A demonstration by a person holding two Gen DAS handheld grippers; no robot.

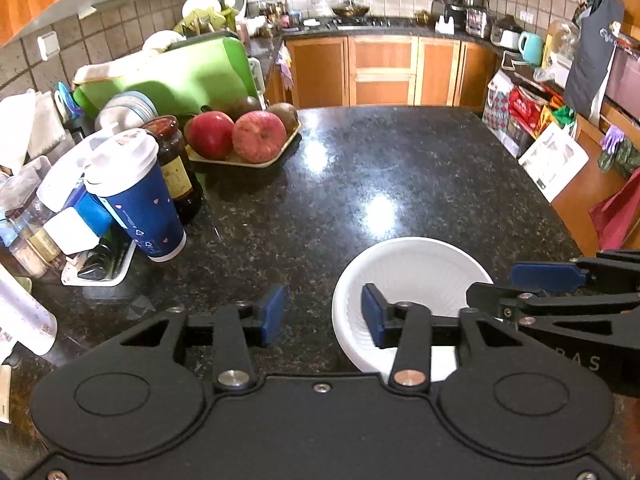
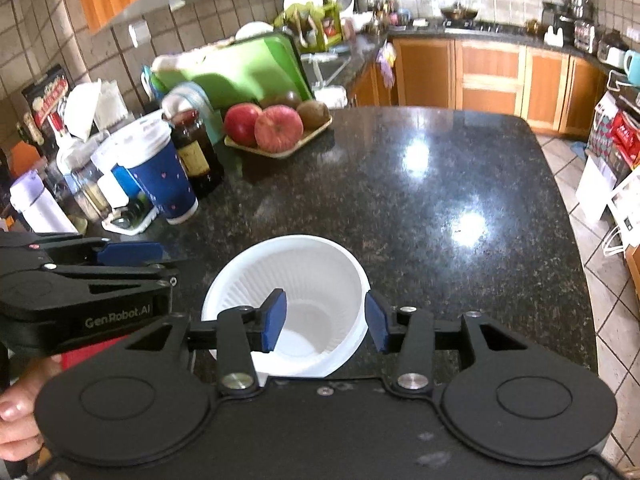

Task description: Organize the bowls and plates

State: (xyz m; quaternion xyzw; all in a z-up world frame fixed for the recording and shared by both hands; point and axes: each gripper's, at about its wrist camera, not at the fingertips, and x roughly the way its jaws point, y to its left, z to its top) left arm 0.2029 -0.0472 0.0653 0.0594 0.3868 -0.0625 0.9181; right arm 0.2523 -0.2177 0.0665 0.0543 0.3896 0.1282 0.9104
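A dark speckled granite counter (image 1: 400, 168) runs through a kitchen of wooden cabinets and tiled walls, its far half bare and glossy with lamp glare. In the left wrist view, clutter fills the nine to eleven o'clock side: a blue paper cup (image 1: 136, 196) with a white lid, a dark sauce jar (image 1: 172, 160) just behind it, then a tray of apples (image 1: 244, 140) at about eleven.

Nearer, the left gripper (image 1: 326, 314) stands spread, gripping nothing; its left pad hangs over bare stone and its right pad sits over the left rim of the white ribbed bowl (image 1: 412, 276), which rests at about five o'clock near the counter's front edge. Whether that pad touches the rim I cannot tell.

In the right wrist view the bowl (image 2: 296, 276) lies at six o'clock, and the right gripper (image 2: 324, 320) is also spread, one pad inside the bowl and the other just outside its right wall, straddling but apparently not pressing it.

The bowl looks thin and light, probably disposable, so a hard squeeze would likely buckle it. I would seat one pad well inside and one outside the wall, close gently, and lift straight up. With both grippers crowding one rim, letting only one take it seems wiser. No plates or other bowls show on this counter, so its destination is unclear.
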